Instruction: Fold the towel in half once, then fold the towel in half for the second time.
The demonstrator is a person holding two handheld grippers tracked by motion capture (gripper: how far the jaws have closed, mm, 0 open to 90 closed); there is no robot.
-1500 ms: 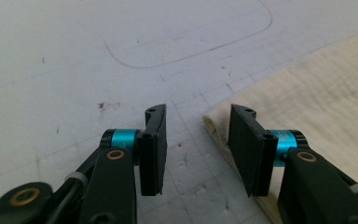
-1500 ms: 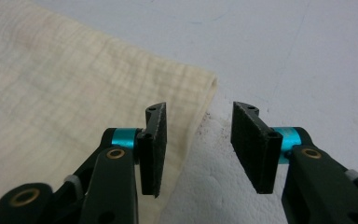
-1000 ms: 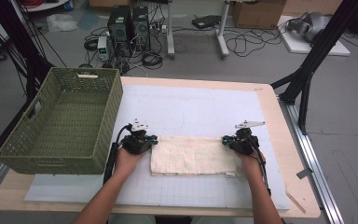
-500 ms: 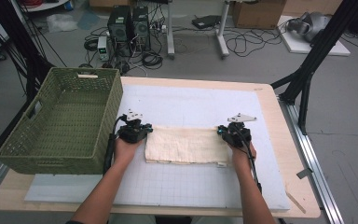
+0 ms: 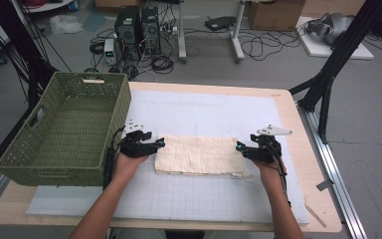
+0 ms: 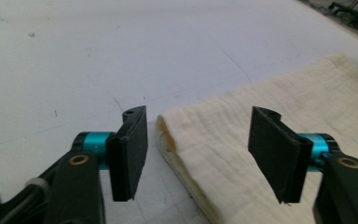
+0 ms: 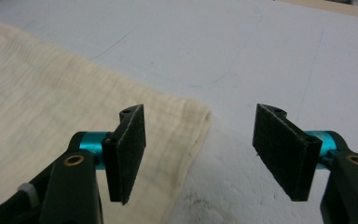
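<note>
both claws, the left gripper [image 5: 160, 144] and right gripper [image 5: 238, 147], have just released and stand agape at the short ends of the folded cloth [image 5: 198, 155], whose long axis runs left-right across mid-frame between them.

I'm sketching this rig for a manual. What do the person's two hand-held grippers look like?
Both are black. The left hand-held gripper and right hand-held gripper each have two flat, black, textured pads on teal collars with brass-coloured pivots. Each carries a grey three-cornered plate on top and trails a black cable. The forearms are bare.

left gripper [image 6: 200, 158] jaws just sprung apart, gripping nothing | folded cream cloth [image 6: 261, 121] edge lies between them | white mat [image 6: 98, 51]
</note>
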